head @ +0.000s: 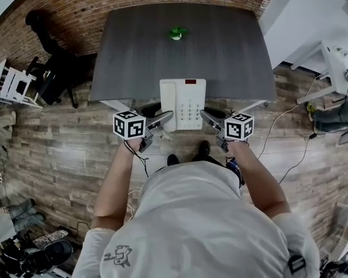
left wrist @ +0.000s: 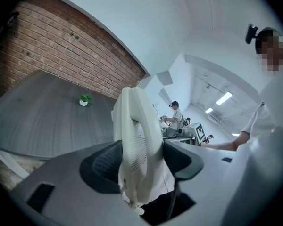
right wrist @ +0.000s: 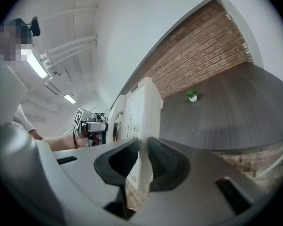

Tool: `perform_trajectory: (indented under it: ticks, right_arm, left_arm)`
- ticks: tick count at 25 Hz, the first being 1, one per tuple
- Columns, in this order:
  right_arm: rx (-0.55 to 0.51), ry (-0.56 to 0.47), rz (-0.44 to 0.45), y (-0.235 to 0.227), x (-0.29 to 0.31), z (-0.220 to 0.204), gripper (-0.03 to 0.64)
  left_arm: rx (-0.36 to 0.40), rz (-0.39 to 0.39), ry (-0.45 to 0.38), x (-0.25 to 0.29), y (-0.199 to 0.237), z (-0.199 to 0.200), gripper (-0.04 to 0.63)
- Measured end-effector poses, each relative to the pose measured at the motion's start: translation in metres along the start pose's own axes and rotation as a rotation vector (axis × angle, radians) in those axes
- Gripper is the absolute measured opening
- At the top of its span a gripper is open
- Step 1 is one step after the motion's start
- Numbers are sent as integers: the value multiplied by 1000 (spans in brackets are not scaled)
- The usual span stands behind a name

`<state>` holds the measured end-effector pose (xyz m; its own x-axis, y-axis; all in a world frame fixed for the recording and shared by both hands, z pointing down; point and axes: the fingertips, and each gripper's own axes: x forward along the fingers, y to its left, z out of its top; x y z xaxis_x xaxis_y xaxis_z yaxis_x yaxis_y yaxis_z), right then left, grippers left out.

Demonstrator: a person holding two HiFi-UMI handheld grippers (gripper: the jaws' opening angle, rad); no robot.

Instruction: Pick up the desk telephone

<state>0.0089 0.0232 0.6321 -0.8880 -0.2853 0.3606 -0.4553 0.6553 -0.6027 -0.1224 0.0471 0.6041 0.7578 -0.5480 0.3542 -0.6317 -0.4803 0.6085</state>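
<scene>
The lift is under way. The left tongs are clamping the phone by its left side, and the right tongs are pinching its right edge. The phone is hanging over the near edge of the desk, seemingly clear of it. Next, both hands should be rising together, keeping it level.

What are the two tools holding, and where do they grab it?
The phone. The left tool clamps the side with the handset. The right tool pinches the phone's thin right edge.
</scene>
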Motion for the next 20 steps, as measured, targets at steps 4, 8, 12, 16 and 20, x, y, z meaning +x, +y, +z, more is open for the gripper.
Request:
perform_trajectory:
  ticks: [4,8,12,16,20]
  right_arm:
    - [9,2,-13,-5,-7,12,72]
    - [-5,-12,-19,33,-4,-20,72]
    - [-14,-24,-29,69,3,-46,72]
    - [-21,-31,-37,81,5,-46,74]
    - [-34,-33,-45,88,3,-44,74]
  left_arm:
    - [-11,-16,19,10,-3,12,291]
    - [10,-30,7,-27,-13,-16,291]
    - [24,-44,-2,-64,-18,-39,291]
    - [27,-48,-12,-75,-21,-37,291]
    - [38,-48,-23,-81,-24,-36,291]
